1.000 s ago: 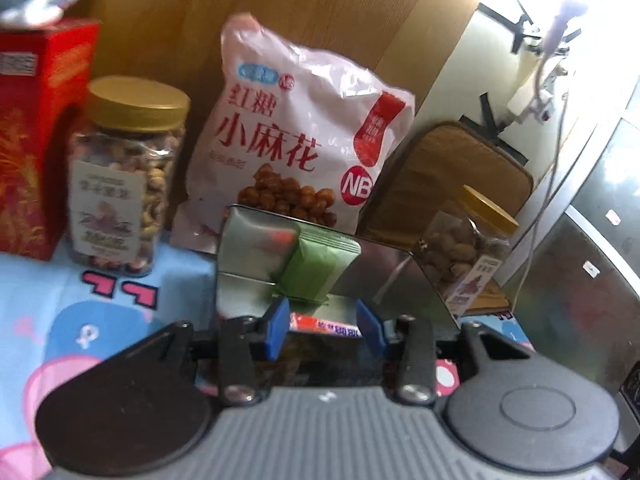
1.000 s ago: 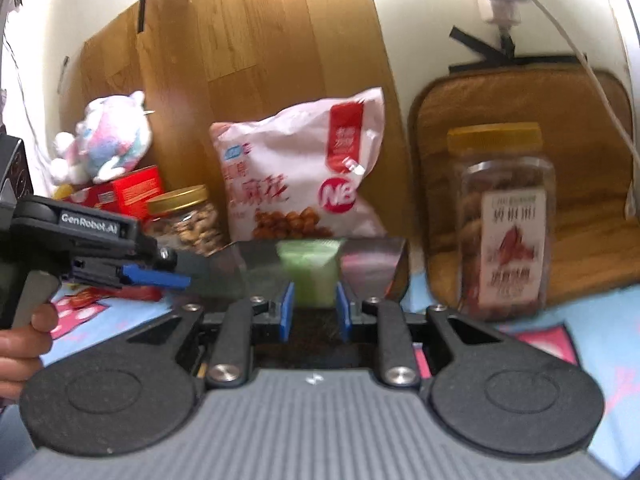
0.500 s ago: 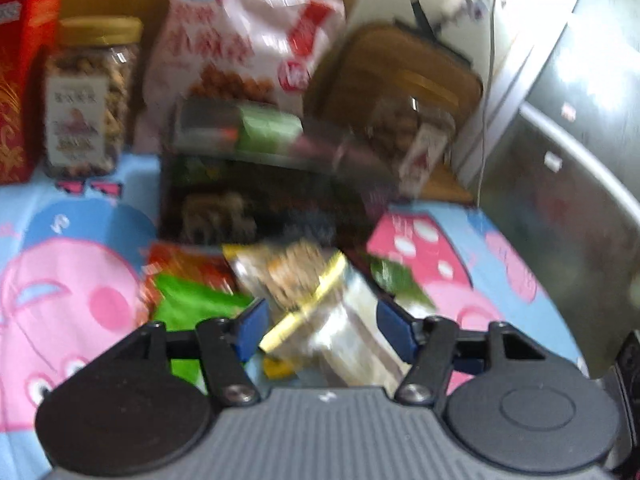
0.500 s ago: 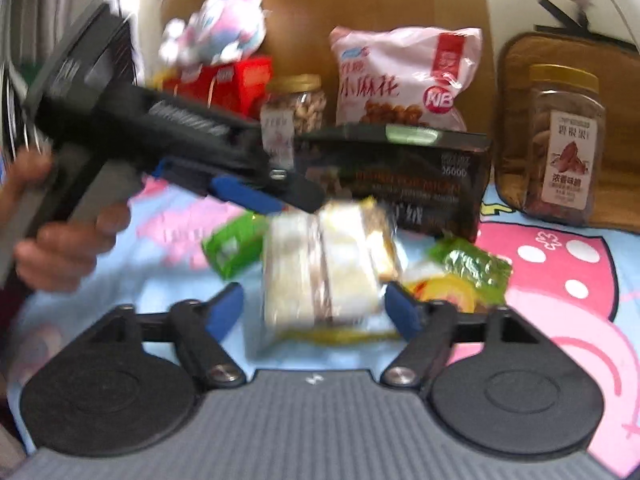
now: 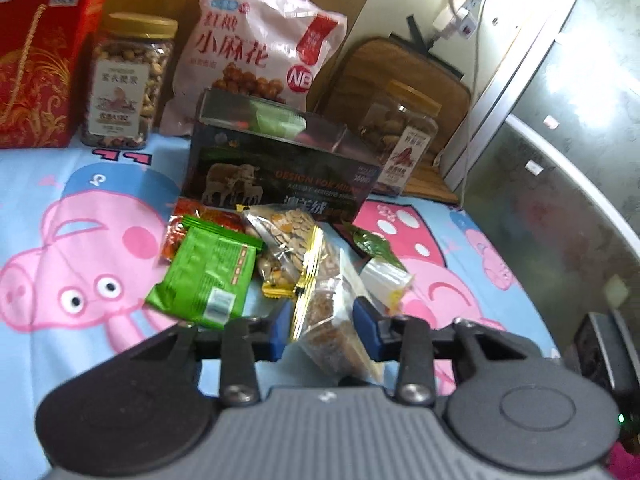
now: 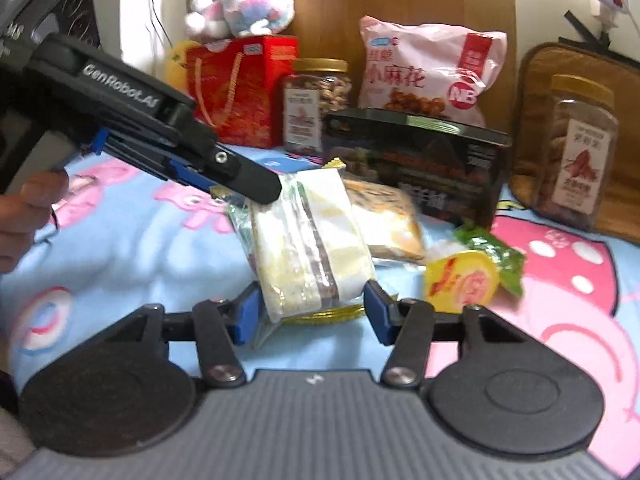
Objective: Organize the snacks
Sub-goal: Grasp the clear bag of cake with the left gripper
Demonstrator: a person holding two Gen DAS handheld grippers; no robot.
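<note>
Two sets of tongs have pulled back from the black box [image 5: 280,168] since a second ago and now sit low over the pile of loose snack packs on the cartoon-pig sheet [image 5: 80,264]. Back then both were up at the box's open top with a pale green pack between their tips; that green pack [image 5: 280,120] now lies inside the box, so I'd say that drop-off is done and this is the next pick. The left tongs [image 5: 322,326] are closing around a clear bag of brown bars [image 5: 332,320], and the blue pads look tight against it, so I'd call it pinched. The right tongs [image 6: 312,310] were spread much wider half a second ago and are closing now, straddling a wrapped sandwich cake [image 6: 308,248]; the left pad touches the wrap, but a small gap shows on the right side, so no real grip yet. In the right view the other tool reaches in from the left, its tip over the far end of that same pile. Still on the sheet: a green packet [image 5: 208,276], a red packet [image 5: 192,220], a bag of seeds [image 5: 288,232] and a yellow roll [image 6: 464,280]. Jars, the pink bag [image 5: 256,48] and the red carton [image 5: 40,64] stand along the back wall. Plenty left to sort, I reckon.
</note>
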